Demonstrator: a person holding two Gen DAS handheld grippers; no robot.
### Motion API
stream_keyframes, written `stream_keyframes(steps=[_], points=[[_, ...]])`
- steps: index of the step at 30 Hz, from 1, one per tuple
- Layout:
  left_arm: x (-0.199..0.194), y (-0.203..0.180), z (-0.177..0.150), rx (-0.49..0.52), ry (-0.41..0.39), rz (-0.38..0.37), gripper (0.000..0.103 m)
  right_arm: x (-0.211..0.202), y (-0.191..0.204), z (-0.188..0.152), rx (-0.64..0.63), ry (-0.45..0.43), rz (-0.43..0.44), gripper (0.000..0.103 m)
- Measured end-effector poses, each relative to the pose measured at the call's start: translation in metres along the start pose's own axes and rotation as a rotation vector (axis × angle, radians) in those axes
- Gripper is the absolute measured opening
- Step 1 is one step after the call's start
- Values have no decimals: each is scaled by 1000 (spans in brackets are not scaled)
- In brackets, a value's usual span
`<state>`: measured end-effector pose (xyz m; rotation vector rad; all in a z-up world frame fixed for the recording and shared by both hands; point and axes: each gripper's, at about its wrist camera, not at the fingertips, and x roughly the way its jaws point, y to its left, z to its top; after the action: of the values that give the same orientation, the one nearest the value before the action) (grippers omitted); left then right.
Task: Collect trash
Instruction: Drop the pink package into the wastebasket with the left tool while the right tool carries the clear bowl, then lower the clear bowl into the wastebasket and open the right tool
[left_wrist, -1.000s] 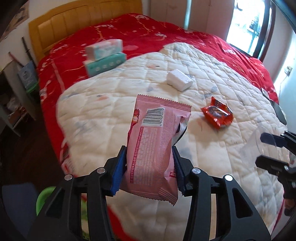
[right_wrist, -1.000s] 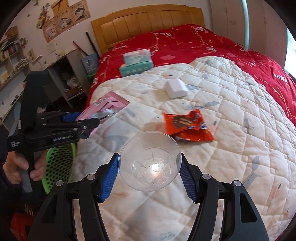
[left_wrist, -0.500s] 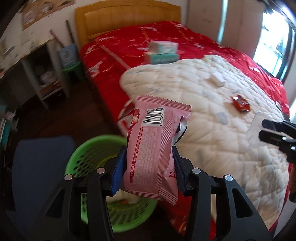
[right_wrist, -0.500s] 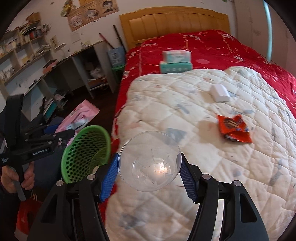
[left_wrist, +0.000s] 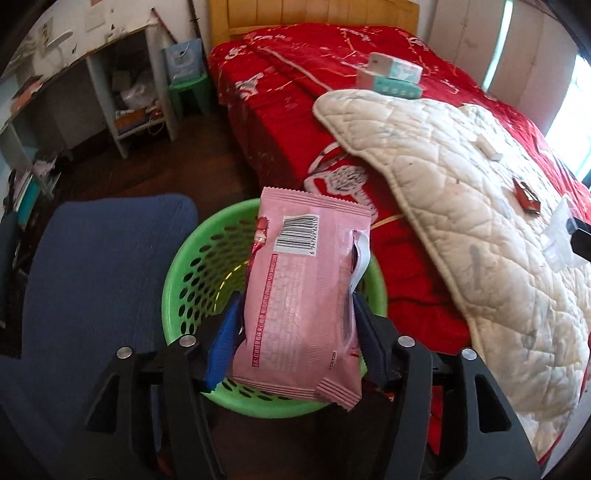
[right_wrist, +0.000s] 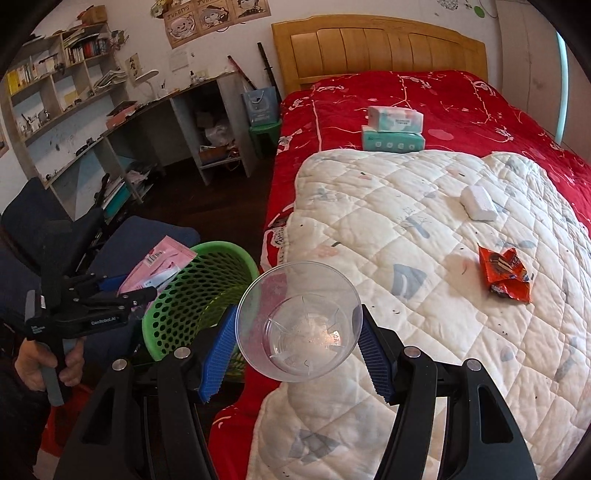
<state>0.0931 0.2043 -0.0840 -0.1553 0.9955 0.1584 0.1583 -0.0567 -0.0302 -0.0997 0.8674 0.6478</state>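
My left gripper (left_wrist: 295, 332) is shut on a pink snack wrapper (left_wrist: 303, 291) and holds it right above the green perforated basket (left_wrist: 192, 266) on the floor beside the bed. From the right wrist view, the left gripper (right_wrist: 144, 293) with the wrapper (right_wrist: 162, 262) sits at the basket's (right_wrist: 199, 291) left rim. My right gripper (right_wrist: 299, 343) is shut on a clear plastic cup (right_wrist: 299, 321), held over the bed's edge next to the basket. An orange wrapper (right_wrist: 506, 273) and a small white pack (right_wrist: 478, 203) lie on the quilt.
A white quilt (right_wrist: 424, 258) covers the red bed (right_wrist: 406, 96). Two tissue packs (right_wrist: 393, 129) are stacked near the headboard. A blue chair (left_wrist: 92, 277) stands left of the basket. A desk with shelves (right_wrist: 147, 122) lines the left wall.
My left gripper has swung left off the bed with the pink wrapper and now hangs over the green basket. My right gripper with the cup has also shifted left toward the bed's edge.
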Motion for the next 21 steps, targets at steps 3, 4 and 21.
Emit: stream_keyframes(steps=[3, 4, 21], points=[[1, 8, -5, -23, -1, -7, 71, 2, 5, 1, -12, 3, 3, 61], [1, 10, -6, -28, 0, -7, 71, 4, 6, 2, -14, 5, 5, 61], [-22, 58, -23, -154, -34, 47, 74, 40, 48, 11, -68, 48, 87, 61]])
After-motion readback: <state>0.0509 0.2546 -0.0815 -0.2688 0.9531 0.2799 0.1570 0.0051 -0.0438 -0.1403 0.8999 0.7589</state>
